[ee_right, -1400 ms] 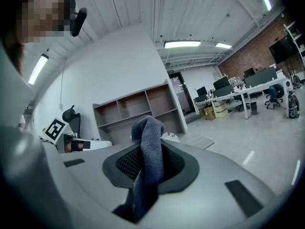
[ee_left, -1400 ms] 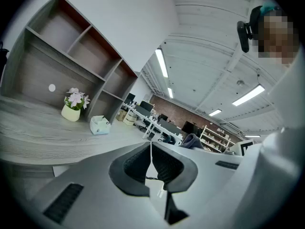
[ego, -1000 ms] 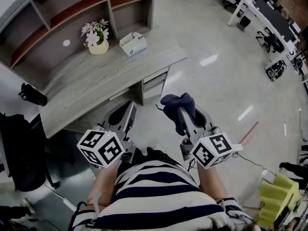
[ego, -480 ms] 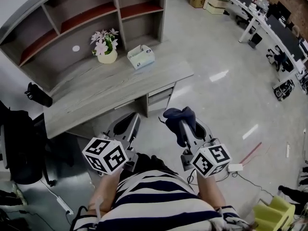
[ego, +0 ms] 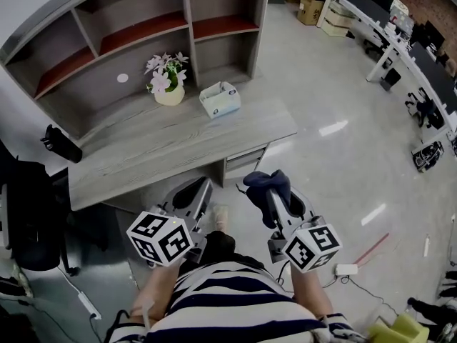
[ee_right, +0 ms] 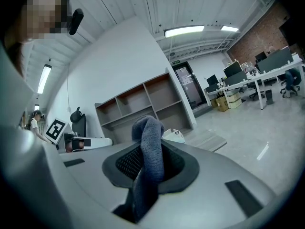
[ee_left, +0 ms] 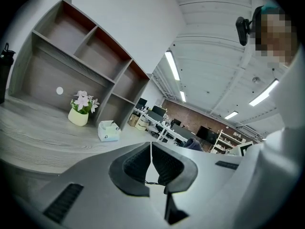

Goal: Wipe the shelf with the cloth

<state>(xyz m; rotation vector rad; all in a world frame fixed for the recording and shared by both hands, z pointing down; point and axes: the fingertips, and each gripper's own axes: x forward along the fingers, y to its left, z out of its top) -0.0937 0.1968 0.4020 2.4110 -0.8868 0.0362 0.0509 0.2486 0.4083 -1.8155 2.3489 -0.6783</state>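
My right gripper (ego: 269,184) is shut on a dark blue cloth (ego: 265,181), which bunches over its tips; in the right gripper view the cloth (ee_right: 149,151) stands up between the pressed pads. My left gripper (ego: 198,190) is shut with nothing in it, its pads meeting in the left gripper view (ee_left: 151,162). Both hang over the floor just in front of the grey wooden desk (ego: 157,145). The grey shelf unit (ego: 143,27) with red-brown boards rises at the desk's back, well beyond both grippers.
On the desk stand a potted pink flower (ego: 166,79) and a white tissue box (ego: 220,98). A black office chair (ego: 32,213) is at the left. A drawer unit (ego: 246,160) sits under the desk's right end. Office desks (ego: 400,41) line the far right.
The view has shifted so the desk and shelf sit nearer and more to the right. Both grippers keep their hold and pose, now closer to the desk's front edge.
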